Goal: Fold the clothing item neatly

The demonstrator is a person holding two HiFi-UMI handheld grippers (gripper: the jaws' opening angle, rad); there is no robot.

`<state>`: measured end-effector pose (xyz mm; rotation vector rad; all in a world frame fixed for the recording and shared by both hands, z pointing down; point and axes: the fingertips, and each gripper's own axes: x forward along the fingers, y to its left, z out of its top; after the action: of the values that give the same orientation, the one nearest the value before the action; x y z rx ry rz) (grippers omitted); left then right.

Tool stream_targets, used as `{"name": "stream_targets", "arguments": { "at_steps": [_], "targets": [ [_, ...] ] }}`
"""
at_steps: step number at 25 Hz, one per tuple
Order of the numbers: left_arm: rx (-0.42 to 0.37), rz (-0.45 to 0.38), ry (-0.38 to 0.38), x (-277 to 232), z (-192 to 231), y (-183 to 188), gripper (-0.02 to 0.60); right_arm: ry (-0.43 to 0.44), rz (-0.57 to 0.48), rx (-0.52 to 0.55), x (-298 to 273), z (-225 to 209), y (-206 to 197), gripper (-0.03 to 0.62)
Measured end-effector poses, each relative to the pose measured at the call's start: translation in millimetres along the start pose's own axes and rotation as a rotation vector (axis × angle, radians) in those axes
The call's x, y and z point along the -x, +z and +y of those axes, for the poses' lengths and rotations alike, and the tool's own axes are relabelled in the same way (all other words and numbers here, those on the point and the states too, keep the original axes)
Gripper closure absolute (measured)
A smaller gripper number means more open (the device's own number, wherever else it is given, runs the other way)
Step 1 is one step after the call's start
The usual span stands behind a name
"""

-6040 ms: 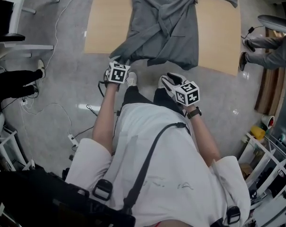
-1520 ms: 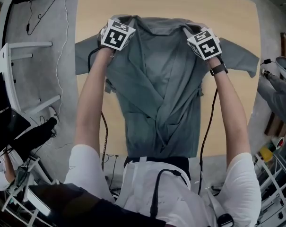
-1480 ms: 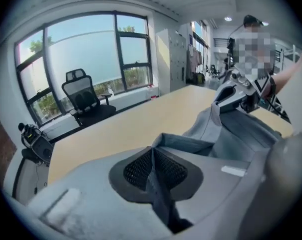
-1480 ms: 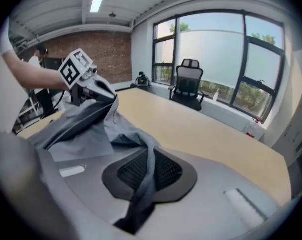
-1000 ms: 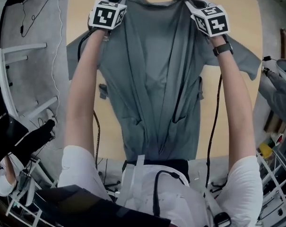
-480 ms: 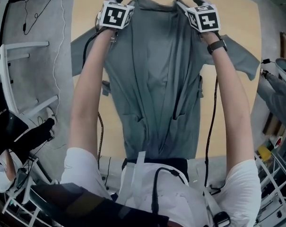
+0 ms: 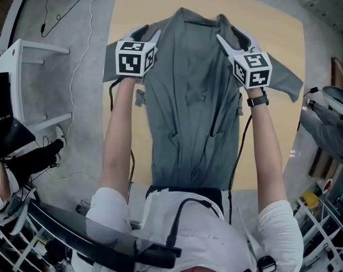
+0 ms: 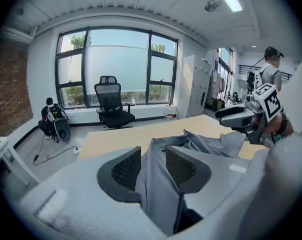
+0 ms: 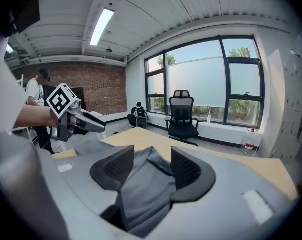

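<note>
A grey short-sleeved garment [image 7: 194, 95] lies spread flat on the wooden table [image 7: 284, 38], collar at the far end and hem at the near edge. My left gripper [image 7: 148, 34] hovers over its left shoulder. Its jaws have just been opening and stand apart. In the left gripper view the cloth [image 8: 155, 184] shows in the gap of the left gripper [image 8: 153, 156], clear of the pads. My right gripper [image 7: 231, 37] hovers over the right shoulder. Its jaws have just opened and come in slightly; in the right gripper view the cloth [image 9: 146, 184] shows loose between the pads of that gripper [image 9: 151, 156].
A white rack [image 7: 24, 84] stands on the floor left of the table, with cables [image 7: 75, 55] trailing near it. A person's legs [image 7: 327, 118] show at the right edge. An office chair [image 8: 111, 104] stands by the windows beyond the table.
Both grippers have let go of the garment's shoulders, opened, and drawn back toward me and upward. The garment now rests flat on the table.
</note>
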<state>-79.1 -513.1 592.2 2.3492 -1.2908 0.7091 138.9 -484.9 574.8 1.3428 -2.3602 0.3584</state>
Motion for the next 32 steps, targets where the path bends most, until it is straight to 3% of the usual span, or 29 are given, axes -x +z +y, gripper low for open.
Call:
{"name": "stream_targets", "arguments": {
  "at_steps": [5, 9, 16, 22, 28, 32],
  "targets": [
    [0.148, -0.037, 0.010, 64, -10, -33, 0.419, 0.076, -0.059, -0.068, 30, 77, 0, 0.362],
    [0.188, -0.027, 0.035, 108, -13, -68, 0.420, 0.129, -0.089, -0.162, 47, 134, -4, 0.367],
    [0.325, 0.009, 0.092, 157, -22, -141, 0.423, 0.240, -0.030, -0.240, 43, 228, -35, 0.368],
    [0.442, 0.040, 0.133, 184, -16, -191, 0.425, 0.289, 0.024, -0.193, 43, 277, -53, 0.368],
    [0.537, 0.037, 0.199, 192, 24, -212, 0.423, 0.339, 0.061, -0.128, 34, 308, -59, 0.368],
    [0.595, 0.033, 0.222, 175, 45, -211, 0.423, 0.364, 0.073, -0.188, 36, 310, -61, 0.368]
  ]
}}
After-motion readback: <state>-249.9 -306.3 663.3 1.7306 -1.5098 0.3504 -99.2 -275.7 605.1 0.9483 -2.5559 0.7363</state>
